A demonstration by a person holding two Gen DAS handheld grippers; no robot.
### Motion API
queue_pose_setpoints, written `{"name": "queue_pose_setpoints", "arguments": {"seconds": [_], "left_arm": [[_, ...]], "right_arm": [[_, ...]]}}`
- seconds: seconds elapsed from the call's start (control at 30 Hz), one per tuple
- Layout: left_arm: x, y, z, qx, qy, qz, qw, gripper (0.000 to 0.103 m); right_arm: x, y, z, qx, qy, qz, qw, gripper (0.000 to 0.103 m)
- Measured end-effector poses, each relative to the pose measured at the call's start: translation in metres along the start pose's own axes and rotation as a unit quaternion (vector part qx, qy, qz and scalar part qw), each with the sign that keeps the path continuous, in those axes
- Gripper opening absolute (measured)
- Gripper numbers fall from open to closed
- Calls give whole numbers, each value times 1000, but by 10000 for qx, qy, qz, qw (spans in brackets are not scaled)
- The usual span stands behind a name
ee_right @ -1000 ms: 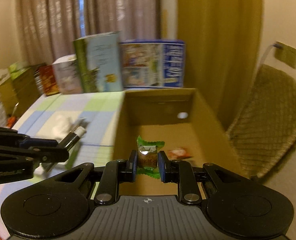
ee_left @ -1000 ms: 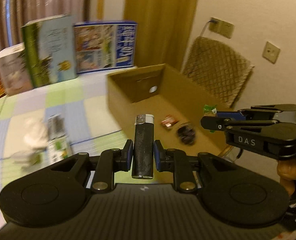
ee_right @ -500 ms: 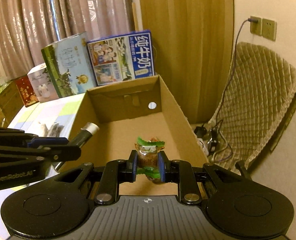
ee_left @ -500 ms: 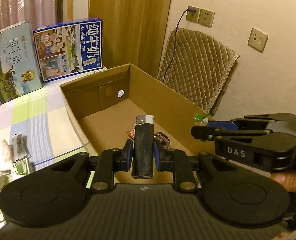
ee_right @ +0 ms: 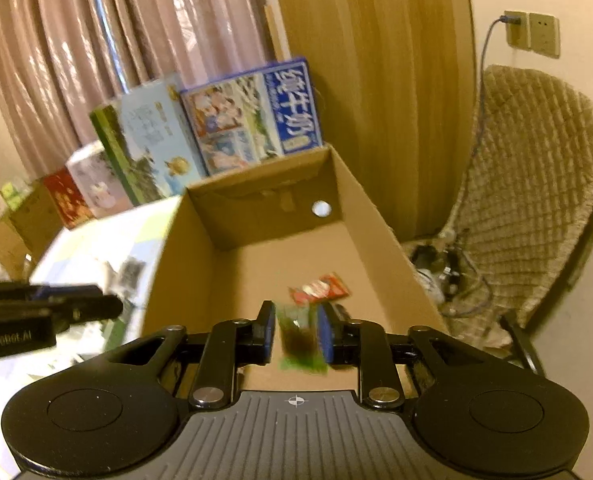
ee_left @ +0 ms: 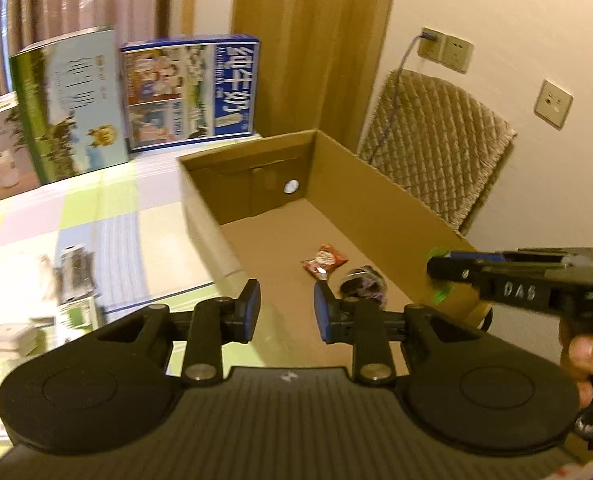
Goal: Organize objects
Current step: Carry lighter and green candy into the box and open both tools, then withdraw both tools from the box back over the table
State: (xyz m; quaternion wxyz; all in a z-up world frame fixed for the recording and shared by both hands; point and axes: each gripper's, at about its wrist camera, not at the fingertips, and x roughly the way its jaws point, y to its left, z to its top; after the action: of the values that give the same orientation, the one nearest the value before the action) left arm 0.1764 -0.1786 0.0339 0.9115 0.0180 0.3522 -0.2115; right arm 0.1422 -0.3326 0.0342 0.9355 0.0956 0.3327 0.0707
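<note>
My left gripper (ee_left: 286, 308) stands open and empty over the near end of the open cardboard box (ee_left: 380, 188). The black lighter is nowhere in view. A red snack packet (ee_left: 323, 259) and a dark round wrapped item (ee_left: 363, 280) lie on the box floor. My right gripper (ee_right: 296, 330) hangs over the same box (ee_right: 184, 264), its pads on a green-wrapped candy (ee_right: 298, 338) that looks blurred and sits low between them. From the left wrist view, the right gripper (ee_left: 440, 270) reaches in from the right with green wrapper (ee_left: 440, 296) showing at its tip.
Tall milk cartons (ee_left: 190, 92) and boxes (ee_left: 68, 104) stand along the back of the checked tablecloth (ee_left: 108, 232). Small packets (ee_left: 76, 276) lie left of the box. A quilted chair (ee_left: 436, 140) and wall sockets (ee_left: 446, 50) are to the right. A hand (ee_left: 584, 356) holds the right gripper.
The left gripper has opened and the lighter it held is gone from between its pads. The candy has slid lower between the right pads. Both grippers shifted over the box.
</note>
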Motion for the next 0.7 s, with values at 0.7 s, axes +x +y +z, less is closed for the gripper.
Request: {"name": "queue_pose_setpoints", "arguments": {"seconds": [0.7], "left_arm": [[-107,98,-48,-534,-44,793,9954,46]], "right_arm": [[-54,86,-10,-301,-332,437,9980,59]]}}
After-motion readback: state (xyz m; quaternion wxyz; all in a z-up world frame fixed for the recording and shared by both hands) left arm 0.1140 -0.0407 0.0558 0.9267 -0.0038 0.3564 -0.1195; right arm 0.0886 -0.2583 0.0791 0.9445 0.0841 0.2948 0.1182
